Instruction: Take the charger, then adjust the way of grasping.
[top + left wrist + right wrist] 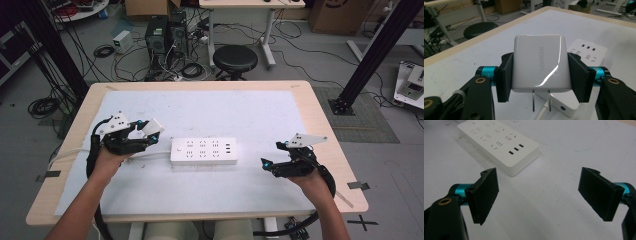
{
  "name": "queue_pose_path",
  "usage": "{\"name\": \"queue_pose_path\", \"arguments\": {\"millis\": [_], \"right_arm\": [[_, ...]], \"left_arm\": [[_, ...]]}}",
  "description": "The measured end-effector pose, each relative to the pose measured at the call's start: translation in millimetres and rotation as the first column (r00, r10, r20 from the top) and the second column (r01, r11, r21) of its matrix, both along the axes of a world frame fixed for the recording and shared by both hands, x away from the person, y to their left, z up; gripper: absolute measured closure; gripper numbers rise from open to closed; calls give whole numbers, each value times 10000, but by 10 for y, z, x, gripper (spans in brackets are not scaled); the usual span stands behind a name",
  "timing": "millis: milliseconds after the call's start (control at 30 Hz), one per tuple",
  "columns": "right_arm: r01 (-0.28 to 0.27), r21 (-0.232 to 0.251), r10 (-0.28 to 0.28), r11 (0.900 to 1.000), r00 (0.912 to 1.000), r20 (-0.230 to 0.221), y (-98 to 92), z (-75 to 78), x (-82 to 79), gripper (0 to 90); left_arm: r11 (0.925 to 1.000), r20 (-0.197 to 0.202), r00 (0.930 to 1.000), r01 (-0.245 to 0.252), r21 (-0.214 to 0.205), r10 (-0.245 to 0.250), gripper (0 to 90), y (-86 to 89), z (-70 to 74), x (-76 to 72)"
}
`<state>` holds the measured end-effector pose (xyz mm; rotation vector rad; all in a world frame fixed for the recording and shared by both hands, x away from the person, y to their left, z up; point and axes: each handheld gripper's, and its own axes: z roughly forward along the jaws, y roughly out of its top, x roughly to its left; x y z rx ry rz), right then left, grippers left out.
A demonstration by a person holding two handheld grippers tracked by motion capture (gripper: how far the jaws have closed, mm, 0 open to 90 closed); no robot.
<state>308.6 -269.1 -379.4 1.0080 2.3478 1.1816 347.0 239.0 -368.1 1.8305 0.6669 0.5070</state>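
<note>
A white power strip [203, 151] lies in the middle of the white mat, also seen as the power strip [587, 51] and the power strip [499, 143]. My left gripper [149, 131] hovers just left of the strip, shut on a white charger plug [151, 127]. Up close, the charger plug [540, 63] sits squeezed between both pads, its two metal prongs pointing down. My right gripper [274, 154] stands to the right of the strip, low over the mat. In its own view the right gripper [541, 193] is open, with bare mat between its pads.
The strip's white cable [145, 155] runs left under my left hand. A wooden table edge [200, 85] borders the mat. Beyond the table stand a black stool [235, 59], computer towers [165, 32] and loose cables on the floor.
</note>
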Motion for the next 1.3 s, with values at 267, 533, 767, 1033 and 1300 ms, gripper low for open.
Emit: {"name": "queue_pose_path", "arguments": {"millis": [267, 533, 767, 1033, 1300], "right_arm": [[-59, -40, 59, 10000, 10000, -33, 52, 40, 18, 170], [-293, 168, 293, 9994, 9996, 10, 88, 95, 24, 170], [-407, 403, 426, 9984, 9980, -468, 152, 69, 38, 170], [-916, 919, 992, 9915, 9917, -819, 309, 132, 45, 169], [-1284, 2019, 1609, 9709, 9749, -1540, 491, 195, 97, 171]], "left_arm": [[9962, 332, 9957, 867, 50, -868, 426, 2, 40, -161], [9898, 459, 9890, 1393, 286, -1405, 426, -53, 47, -257], [9802, 843, 9775, 1888, 596, -1934, 426, -101, 51, -325], [9626, 1159, 9579, 2517, 1001, -2626, 426, -264, 52, -401], [9294, 1275, 9291, 3227, 1790, -3472, 426, -434, 29, -441]]}}
